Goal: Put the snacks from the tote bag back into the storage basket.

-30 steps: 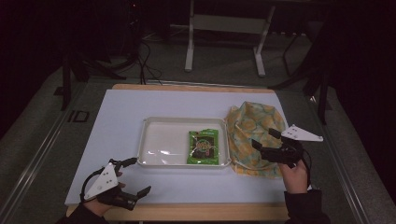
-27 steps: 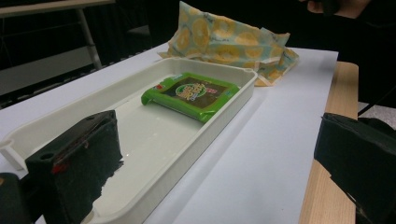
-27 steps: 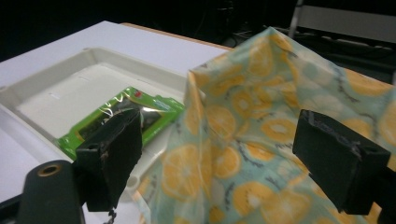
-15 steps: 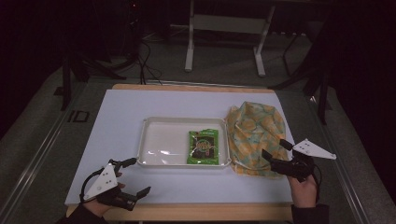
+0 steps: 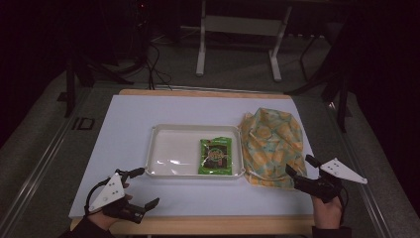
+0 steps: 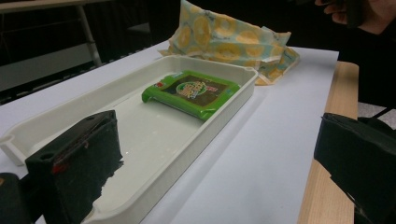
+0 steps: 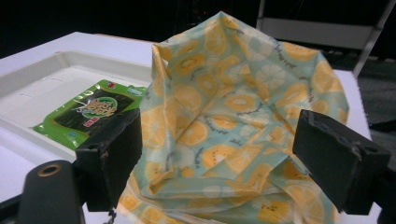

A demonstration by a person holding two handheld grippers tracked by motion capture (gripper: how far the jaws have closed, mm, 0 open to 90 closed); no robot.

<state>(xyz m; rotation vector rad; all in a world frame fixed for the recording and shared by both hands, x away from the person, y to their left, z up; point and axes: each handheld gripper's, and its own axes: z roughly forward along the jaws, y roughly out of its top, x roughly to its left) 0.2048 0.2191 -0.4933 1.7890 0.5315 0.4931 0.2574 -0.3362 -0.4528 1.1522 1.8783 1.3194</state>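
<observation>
Right tongs (image 5: 303,170) spread, empty, just short of citrus-print bag (image 5: 272,144). Left tongs (image 5: 144,187) spread, empty, near white tray (image 5: 168,148).

Overhead and both low gripper views share the tray (image 5: 163,148).

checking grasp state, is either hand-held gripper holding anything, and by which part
Nothing is held: the left hand-held gripper and right hand-held gripper are both open, the right one facing the fruit-print bag.

The fruit-print bag (image 7: 233,121) runs past the right gripper view's bottom edge.
</observation>
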